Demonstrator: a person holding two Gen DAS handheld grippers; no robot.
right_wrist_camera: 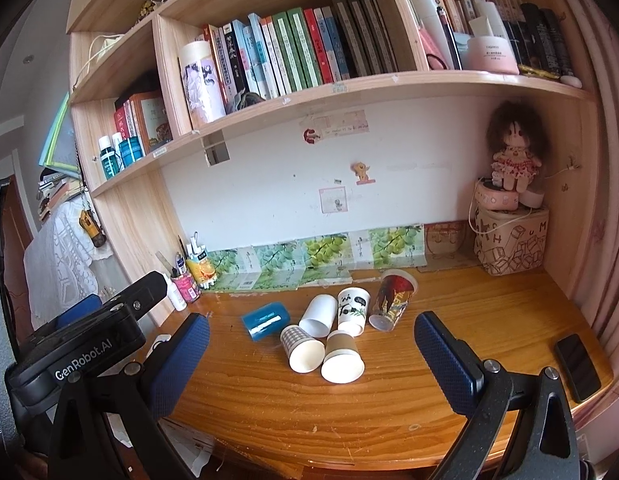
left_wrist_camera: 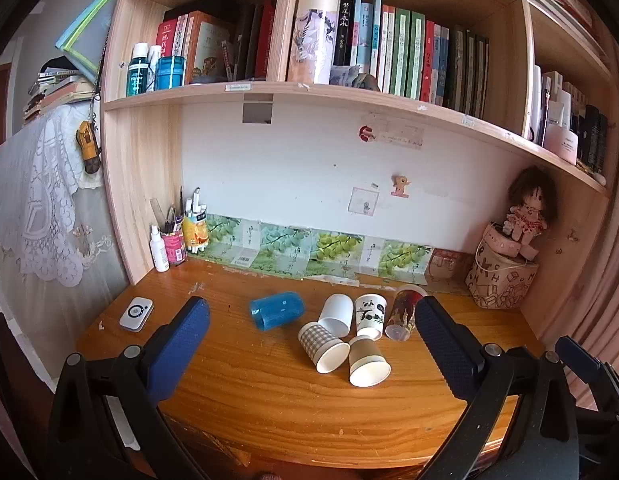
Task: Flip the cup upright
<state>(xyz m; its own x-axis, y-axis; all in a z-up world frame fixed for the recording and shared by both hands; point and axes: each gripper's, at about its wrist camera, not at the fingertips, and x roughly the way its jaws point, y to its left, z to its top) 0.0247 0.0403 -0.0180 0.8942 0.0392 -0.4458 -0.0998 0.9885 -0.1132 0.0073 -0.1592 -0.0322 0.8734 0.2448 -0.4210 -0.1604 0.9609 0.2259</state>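
Wooden desk [left_wrist_camera: 269, 408] w/ six cups lying on their sides mid-desk; both grippers spread wide, holding nothing.
Blue cup [left_wrist_camera: 276, 309] lies alone, left of the cluster. Checked cup [left_wrist_camera: 323, 346] and brown cup [left_wrist_camera: 367, 362] lie nearest the cameras, mouths facing them, touching each other. Behind them a white cup [left_wrist_camera: 336, 314], a panda cup [left_wrist_camera: 370, 315] and a red printed cup [left_wrist_camera: 403, 312] lie side by side. Left gripper [left_wrist_camera: 311, 334] hangs above the desk's near edge w/ fingers far apart, cups between them in view. Right gripper [right_wrist_camera: 311, 350] likewise, fingers spread. White remote [left_wrist_camera: 136, 313] sits at desk's left; black phone [right_wrist_camera: 577, 366] at right. Doll [right_wrist_camera: 513, 156] sits on a printed box [right_wrist_camera: 509, 246] in the back right corner, under bookshelves [right_wrist_camera: 337, 82].
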